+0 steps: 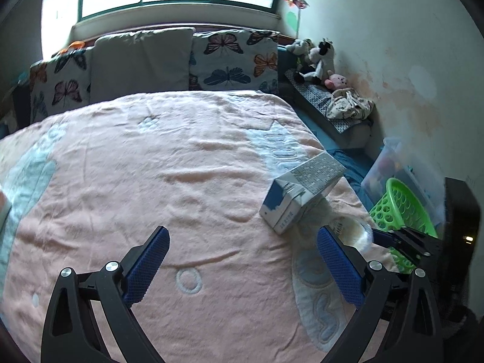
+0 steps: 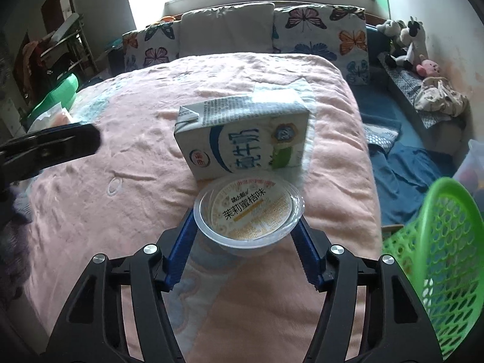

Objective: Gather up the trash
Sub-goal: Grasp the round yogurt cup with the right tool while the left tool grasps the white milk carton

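My right gripper (image 2: pixel 246 224) is shut on a clear plastic jelly cup (image 2: pixel 248 211) with a printed lid, held just above the pink blanket. A white and blue milk carton (image 2: pixel 242 139) lies on the bed right behind the cup; in the left wrist view the carton (image 1: pixel 299 193) lies at the bed's right edge with the cup (image 1: pixel 351 230) beside it. My left gripper (image 1: pixel 242 254) is open and empty over the blanket. A green mesh basket (image 2: pixel 438 260) stands off the bed's right side; it also shows in the left wrist view (image 1: pixel 402 208).
The bed's pink blanket (image 1: pixel 151 166) has butterfly cushions (image 1: pixel 233 60) at its head. Plush toys (image 1: pixel 314 57) and cloth sit on a bench by the right wall. A clear storage bin (image 1: pixel 390 163) stands behind the basket. Shelves and a green object (image 2: pixel 57 90) stand at left.
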The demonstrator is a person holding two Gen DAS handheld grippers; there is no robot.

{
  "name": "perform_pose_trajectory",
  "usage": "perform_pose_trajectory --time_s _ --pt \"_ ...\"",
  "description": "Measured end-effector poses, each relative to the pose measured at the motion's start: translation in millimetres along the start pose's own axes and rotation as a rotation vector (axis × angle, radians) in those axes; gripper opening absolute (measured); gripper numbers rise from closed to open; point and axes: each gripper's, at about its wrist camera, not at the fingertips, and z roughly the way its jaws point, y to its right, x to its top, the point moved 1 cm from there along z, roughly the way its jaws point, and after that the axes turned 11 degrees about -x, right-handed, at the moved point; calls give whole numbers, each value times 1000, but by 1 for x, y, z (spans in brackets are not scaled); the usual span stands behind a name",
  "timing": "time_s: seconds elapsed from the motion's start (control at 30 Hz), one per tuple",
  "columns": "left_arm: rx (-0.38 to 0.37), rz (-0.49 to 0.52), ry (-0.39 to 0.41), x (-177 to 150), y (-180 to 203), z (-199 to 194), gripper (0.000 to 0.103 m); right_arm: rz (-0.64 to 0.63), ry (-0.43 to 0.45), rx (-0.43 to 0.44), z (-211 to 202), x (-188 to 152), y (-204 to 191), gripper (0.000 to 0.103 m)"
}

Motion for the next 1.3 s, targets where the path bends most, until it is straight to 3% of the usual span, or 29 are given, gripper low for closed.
perform_pose_trajectory --time_s 0.5,0.67,0.87,1.07,1.3 --pt "-15 287 -66 32 42 63 94 67 74 -26 -65 -31 39 63" --pt "-32 291 -97 40 41 82 84 113 74 -65 -74 -38 64 63" --pt "-63 312 -123 40 45 98 83 184 69 -123 -79 -52 97 63" --pt "-99 301 -146 38 49 111 68 272 57 -167 -80 -65 131 63" --pt "-113 291 -128 36 52 111 58 326 45 -194 -80 -74 151 63"
